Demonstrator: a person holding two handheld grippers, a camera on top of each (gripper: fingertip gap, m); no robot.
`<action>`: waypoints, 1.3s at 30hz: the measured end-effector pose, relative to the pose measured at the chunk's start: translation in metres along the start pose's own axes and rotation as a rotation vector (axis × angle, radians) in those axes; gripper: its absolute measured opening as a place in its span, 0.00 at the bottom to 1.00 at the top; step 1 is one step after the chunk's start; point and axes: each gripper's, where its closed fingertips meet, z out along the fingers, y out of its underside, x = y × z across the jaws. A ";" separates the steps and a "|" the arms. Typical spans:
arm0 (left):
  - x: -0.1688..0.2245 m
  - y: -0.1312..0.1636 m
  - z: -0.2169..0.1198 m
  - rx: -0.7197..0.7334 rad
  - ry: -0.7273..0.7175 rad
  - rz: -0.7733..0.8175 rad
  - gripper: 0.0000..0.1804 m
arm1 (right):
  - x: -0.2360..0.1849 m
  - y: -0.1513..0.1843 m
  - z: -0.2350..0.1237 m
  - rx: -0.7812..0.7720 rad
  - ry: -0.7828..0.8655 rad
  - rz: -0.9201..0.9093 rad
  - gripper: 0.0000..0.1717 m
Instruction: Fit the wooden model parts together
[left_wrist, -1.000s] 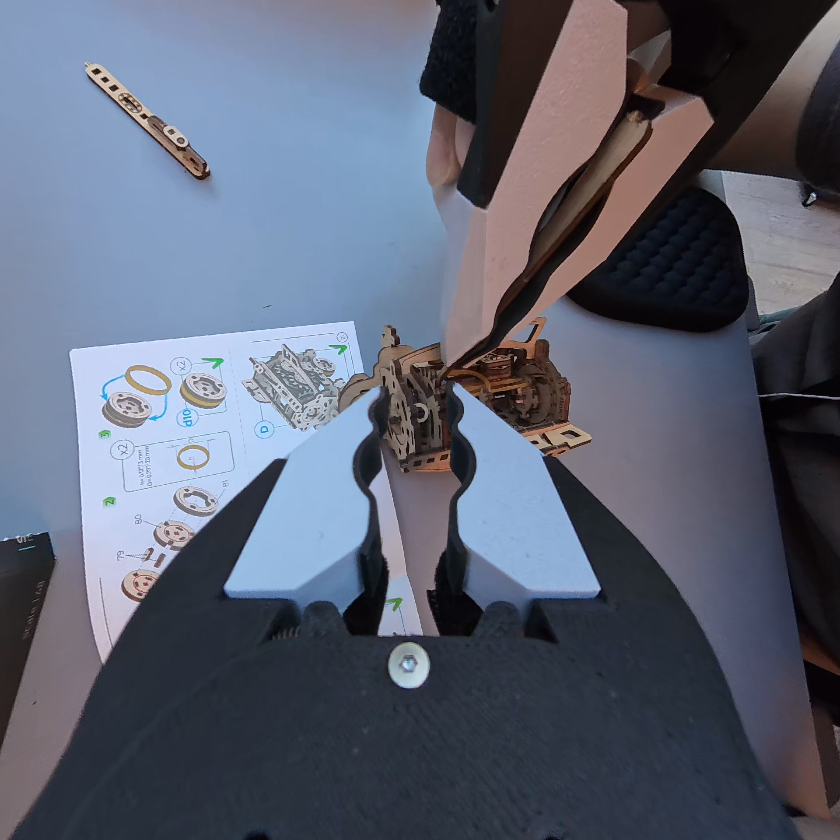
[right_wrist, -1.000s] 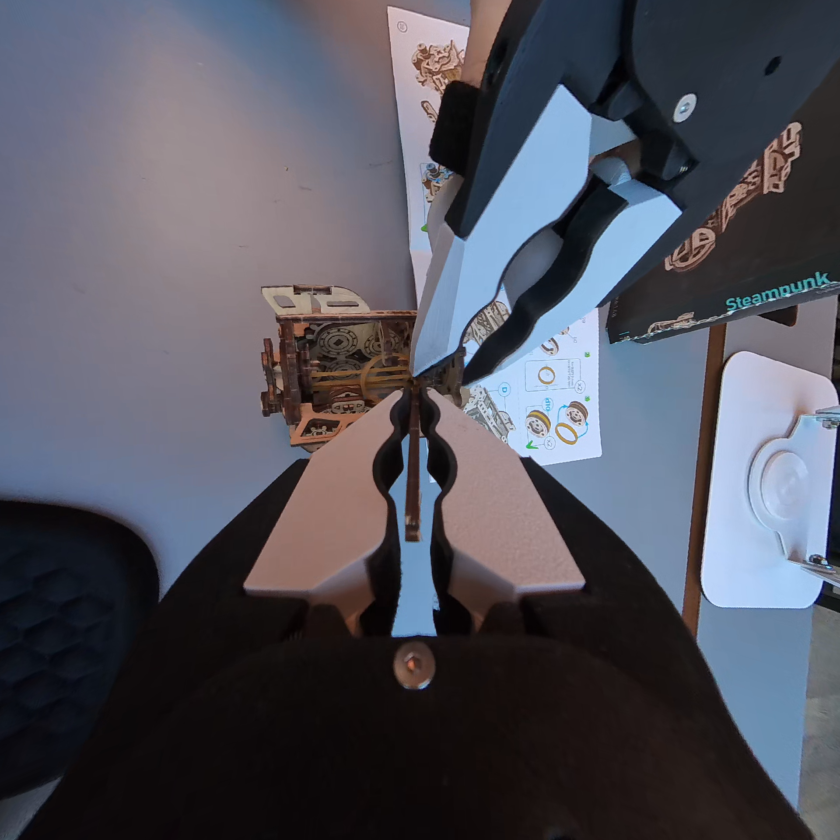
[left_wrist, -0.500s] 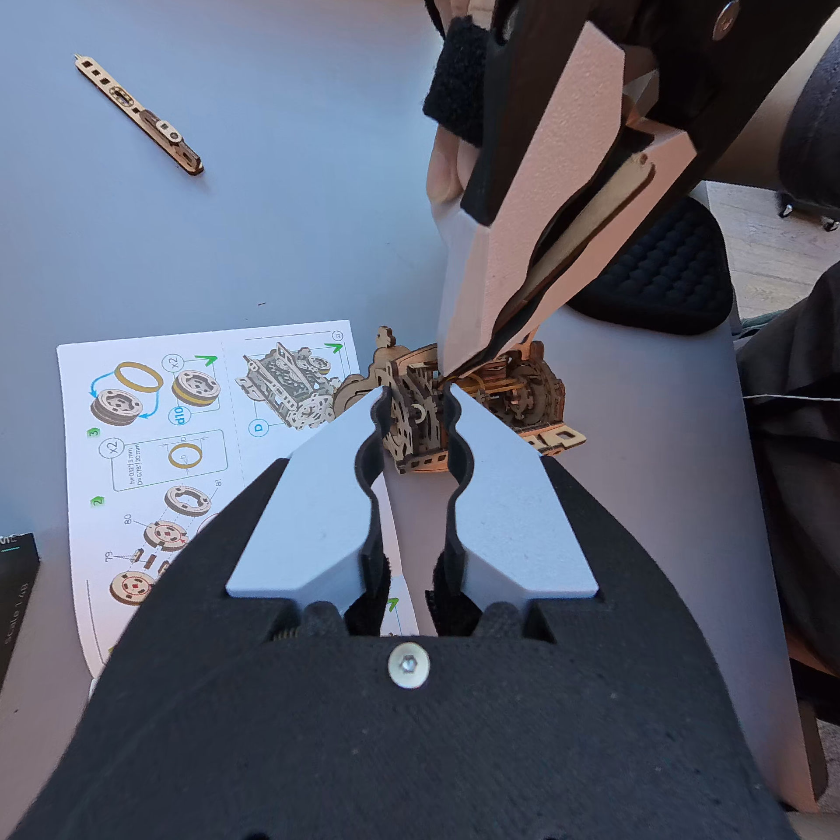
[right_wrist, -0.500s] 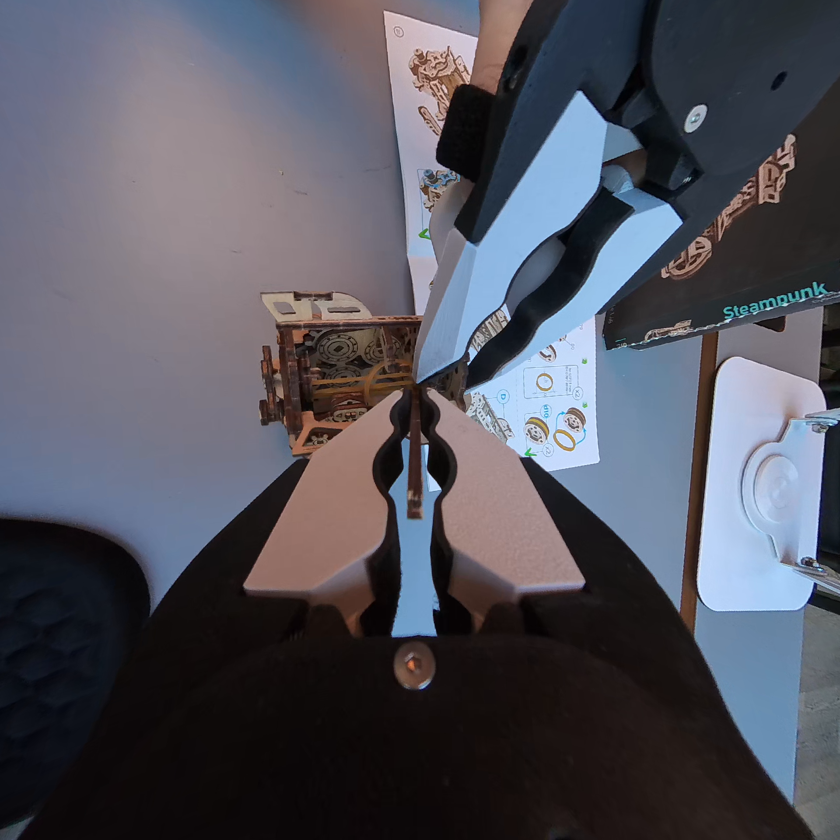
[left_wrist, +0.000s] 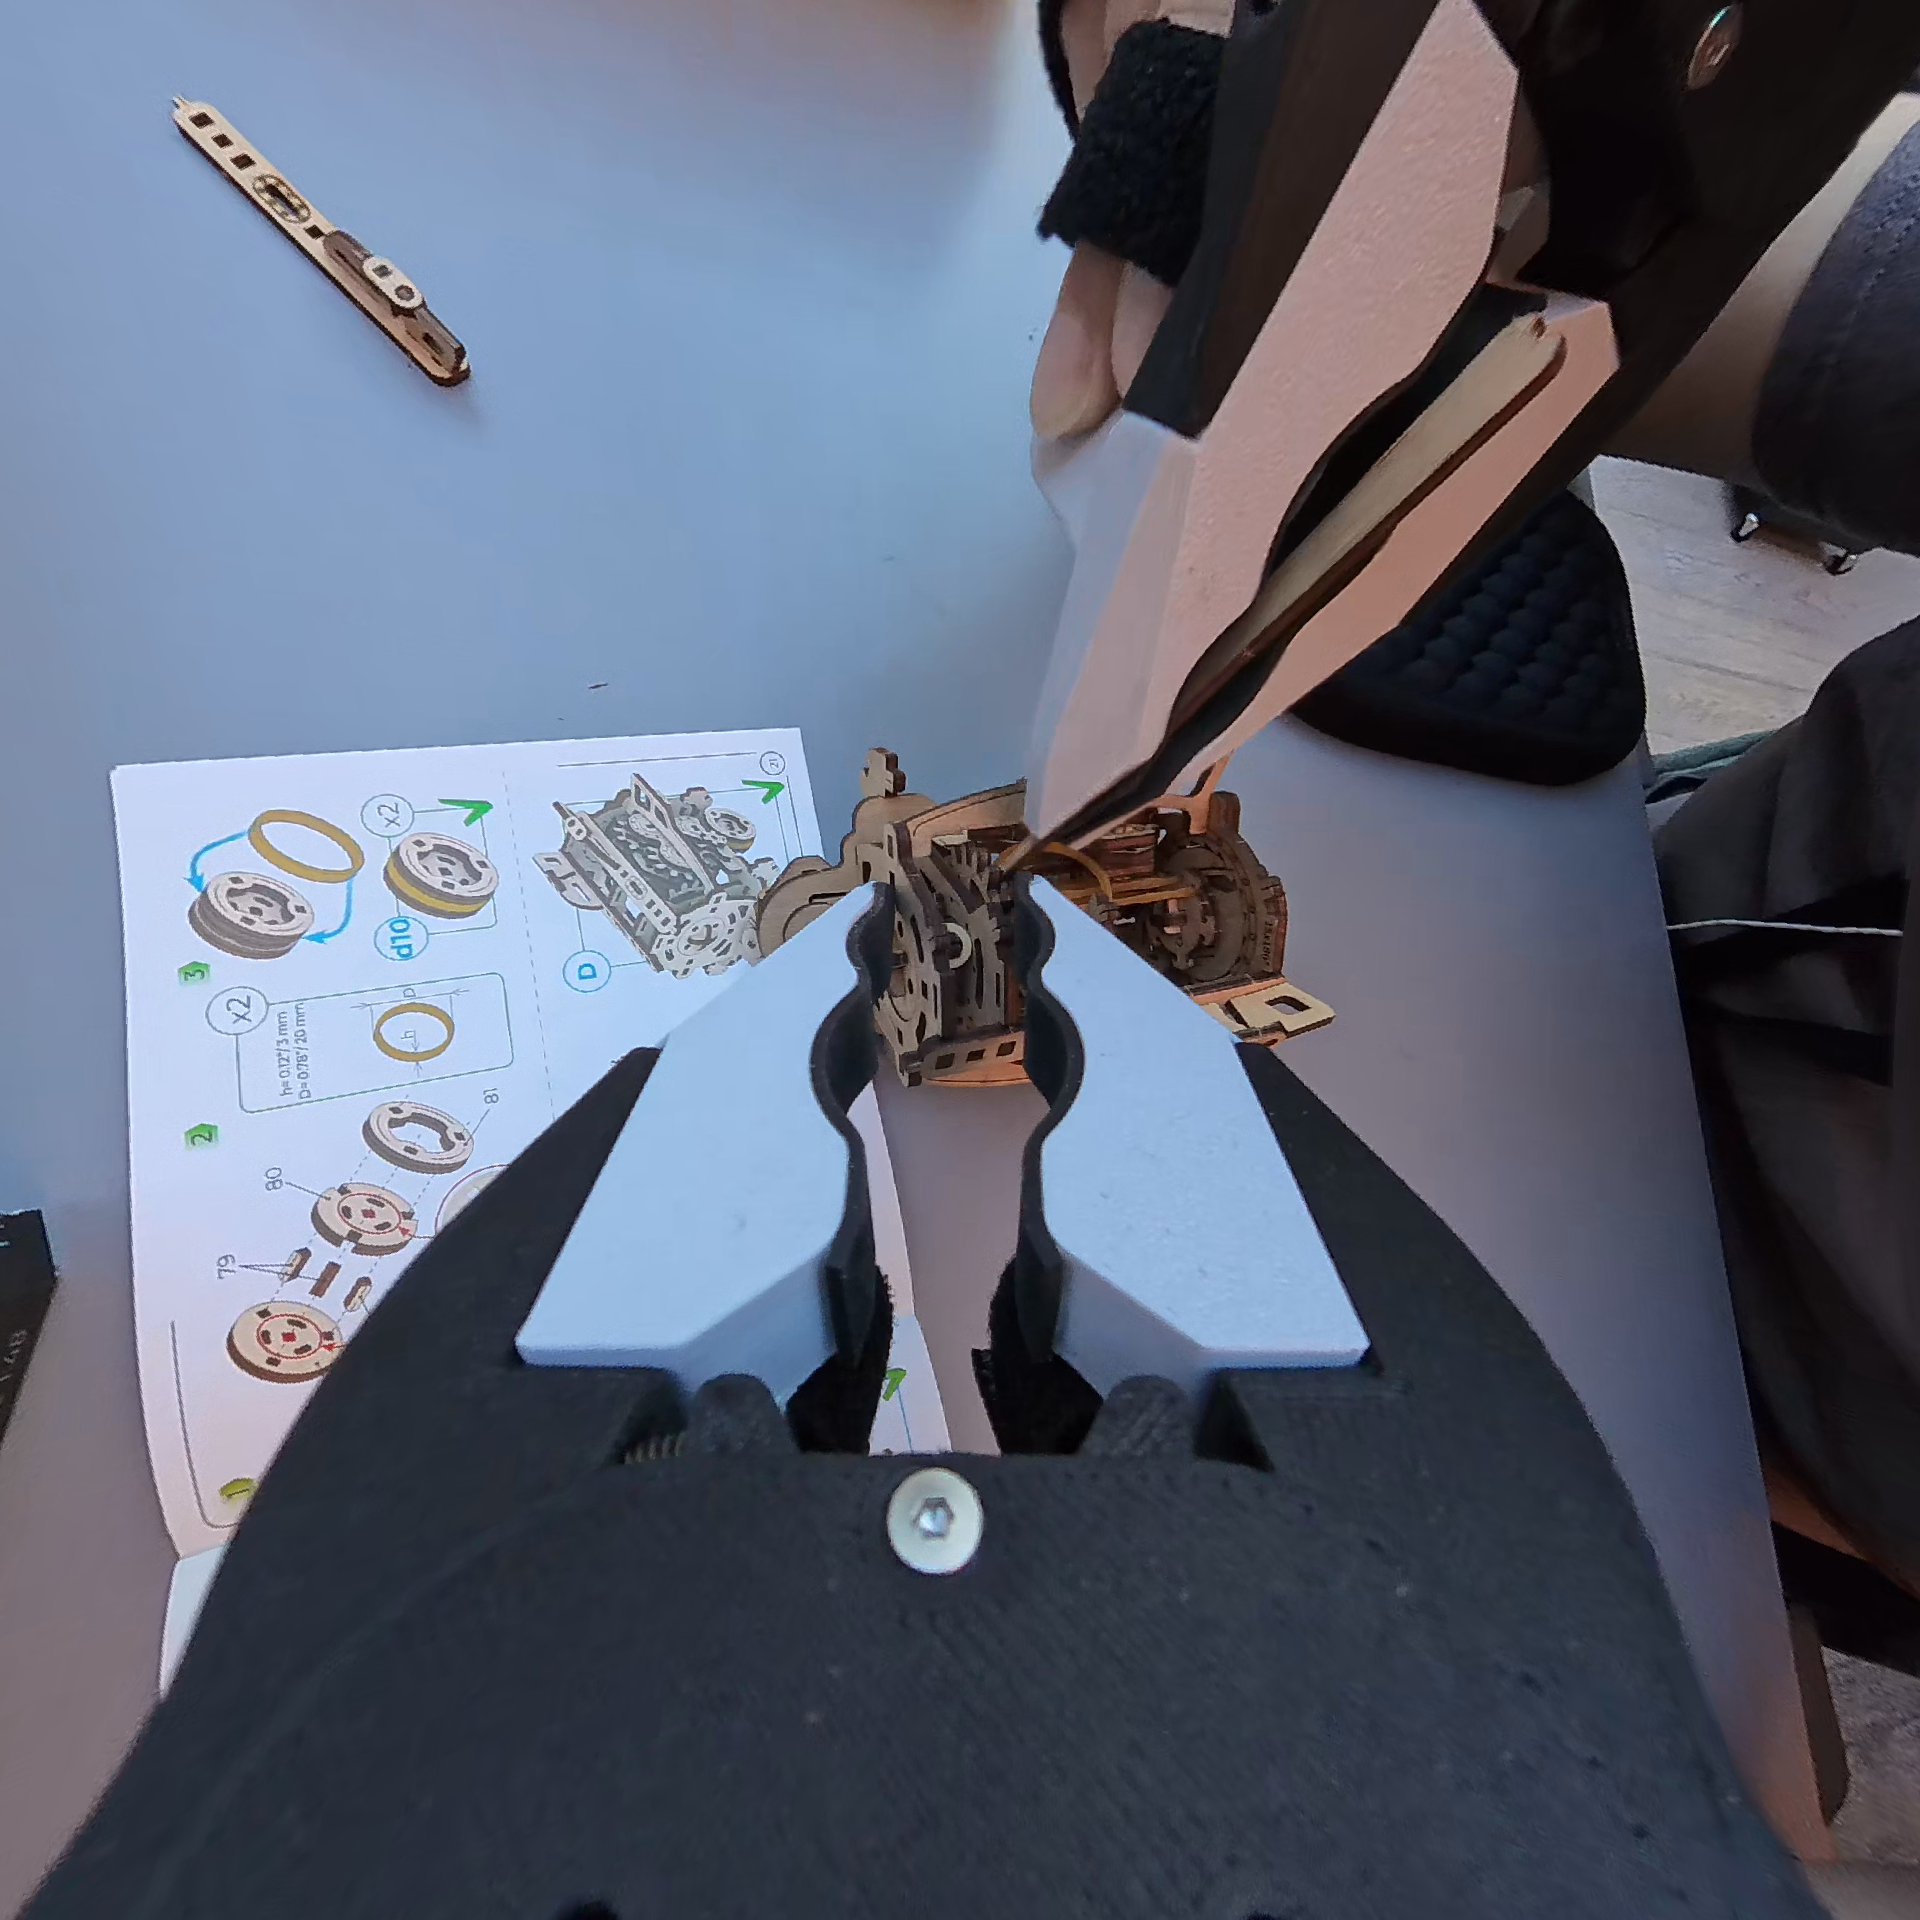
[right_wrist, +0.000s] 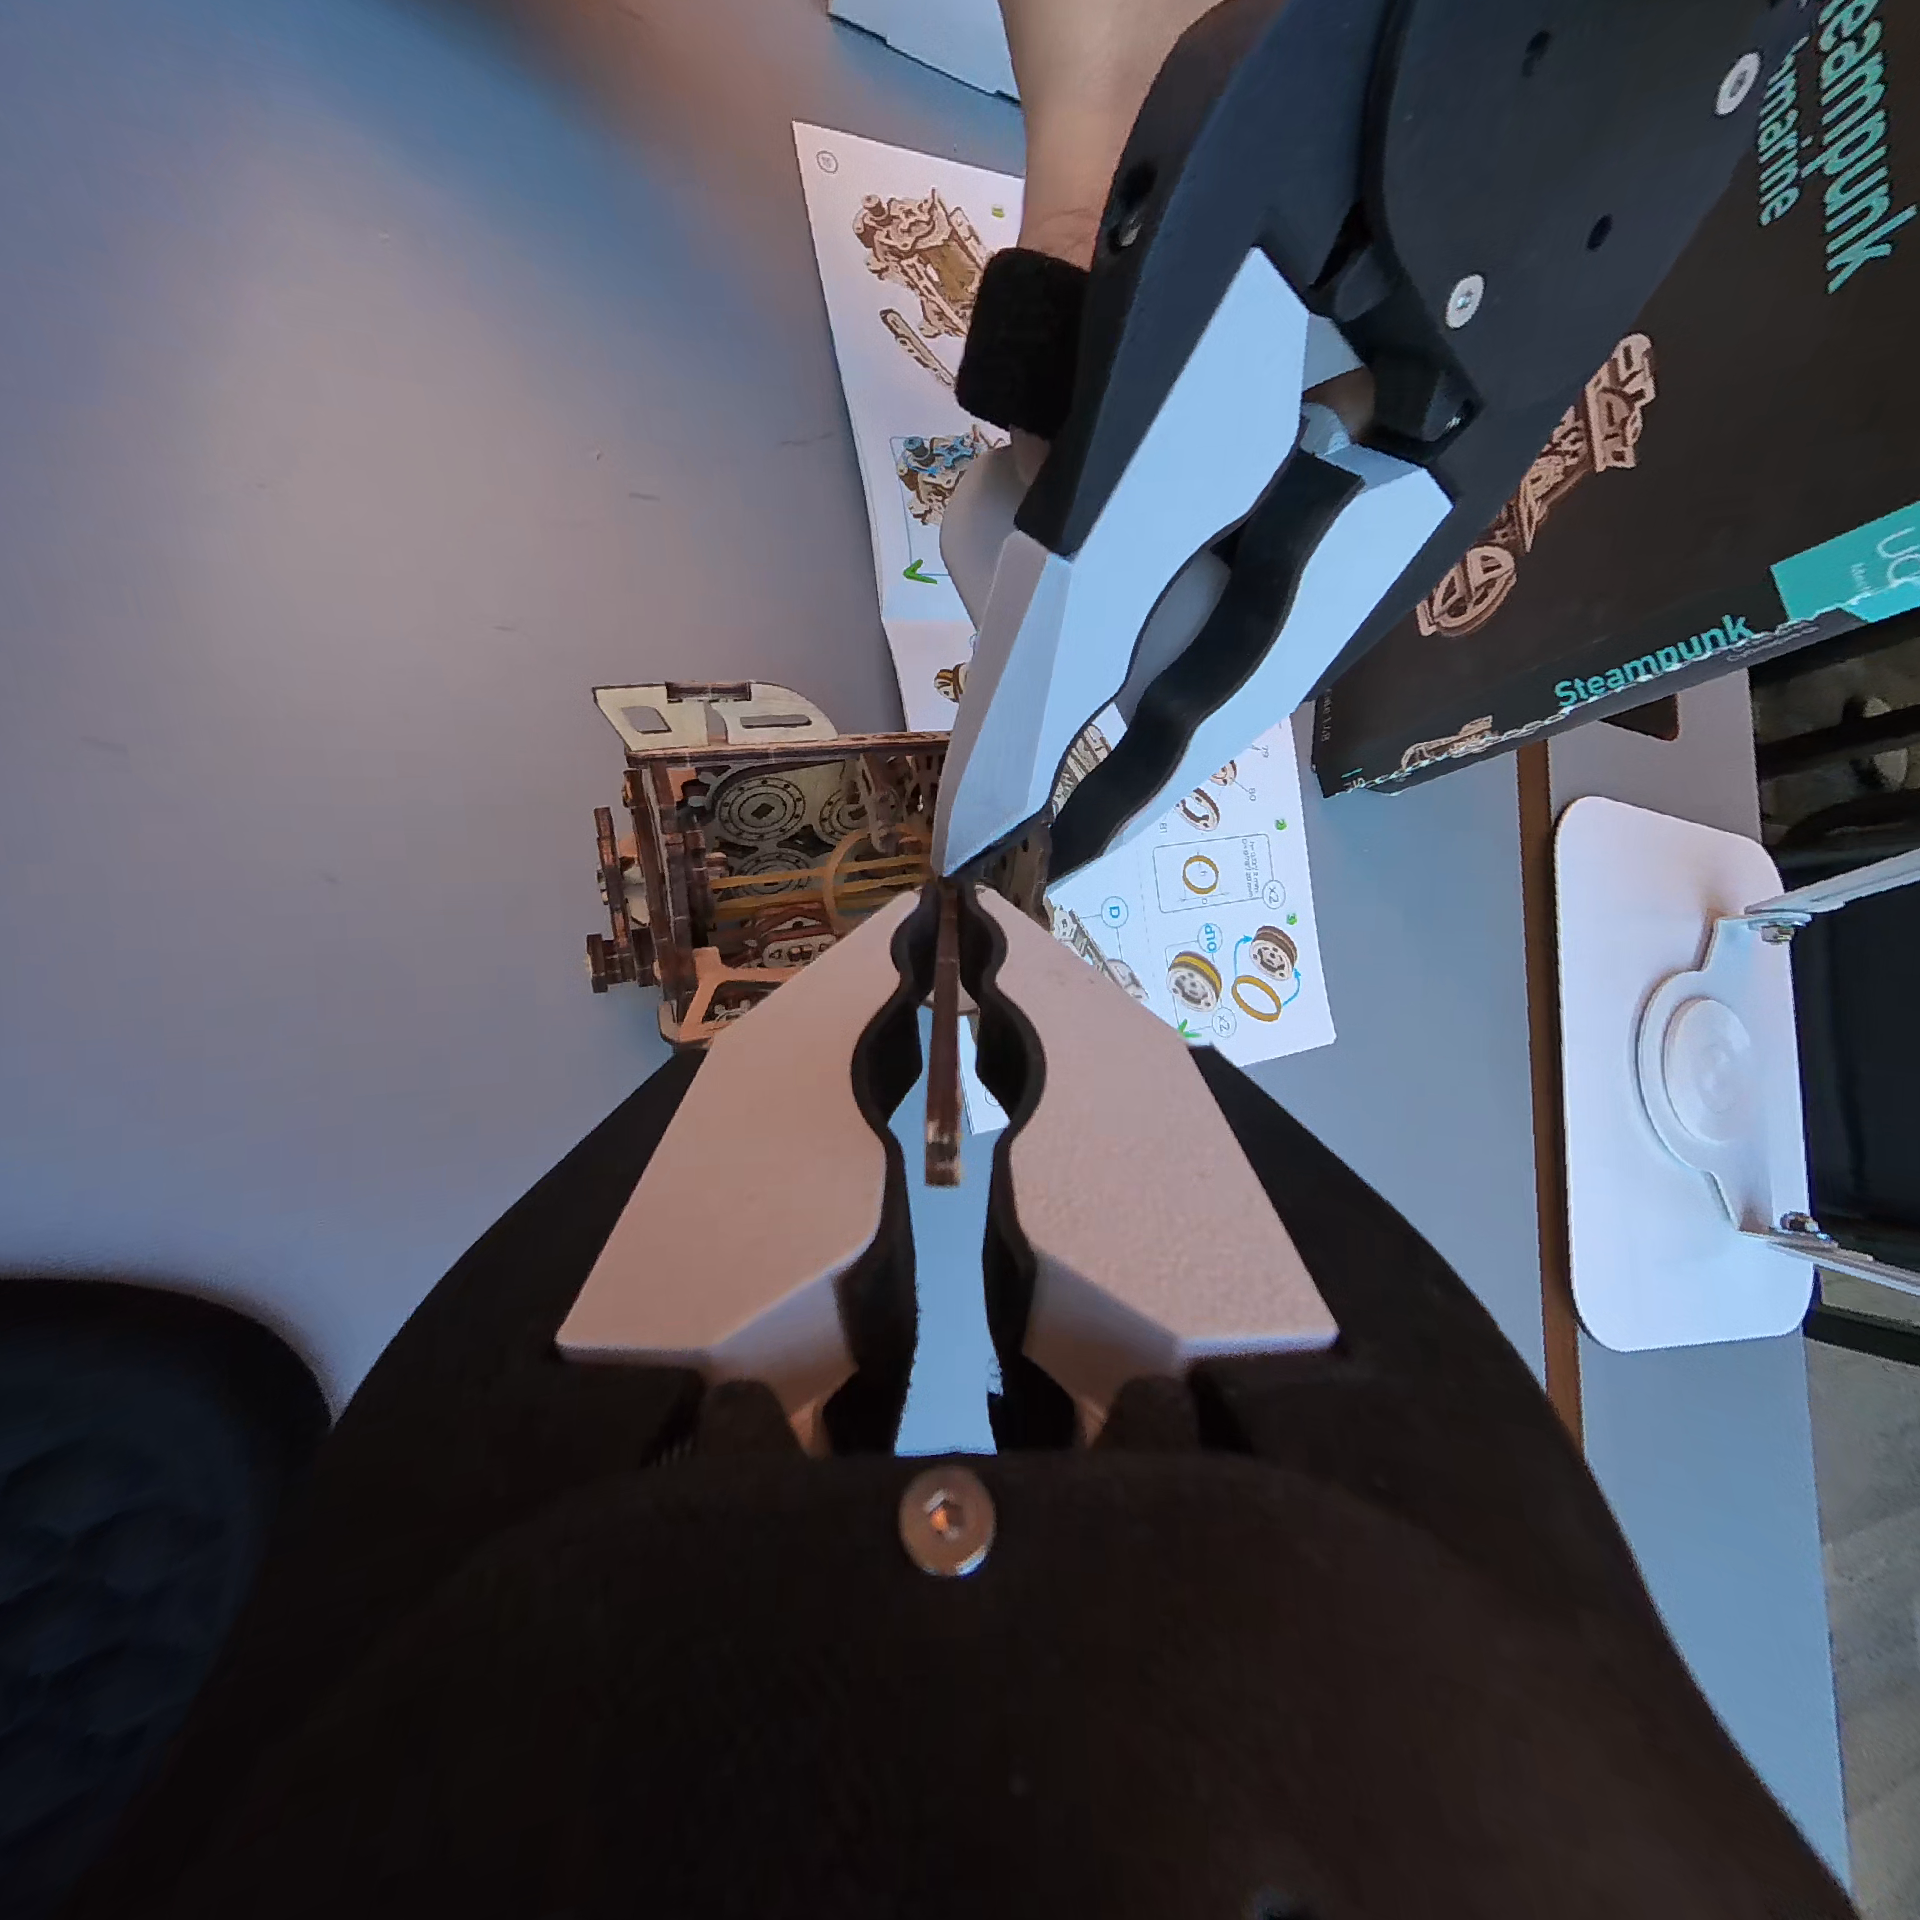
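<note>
Two claws meet over one small wooden gearbox model that sits on the grey desk, roughly dead centre of the left wrist view; its near end is right between the left claw fingers, and both dark pads press against its sides, so that claw is pinching the model. Yellow rubber bands run across the gears inside.

Right claw is squeezed together on a thin flat wooden strip, held edge-on between the pads with its far end at the fingertips; in the left wrist view that claw comes down from 1 o'clock, tip touching the top of the model right by the bands.

Printed instruction sheet lies on the desk at 9 o'clock of the model, its corner just beside it; a loose slotted wooden bar lies well apart at 11 o'clock, up near the far side of the desk. Black cushioned pad is at 2 o'clock. In the right wrist view a dark kit box sits at 2 o'clock and a white plate with a clear round mount at 3 o'clock.
</note>
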 end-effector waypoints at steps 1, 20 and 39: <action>0.000 0.000 0.000 0.001 0.003 -0.002 0.11 | 0.000 0.000 -0.002 0.002 0.007 0.006 0.00; 0.002 0.001 -0.006 0.012 0.042 -0.028 0.11 | 0.001 0.000 -0.002 0.044 0.040 0.168 0.00; 0.003 0.001 -0.005 0.015 0.049 -0.036 0.10 | -0.002 0.003 0.001 -0.009 0.051 0.128 0.00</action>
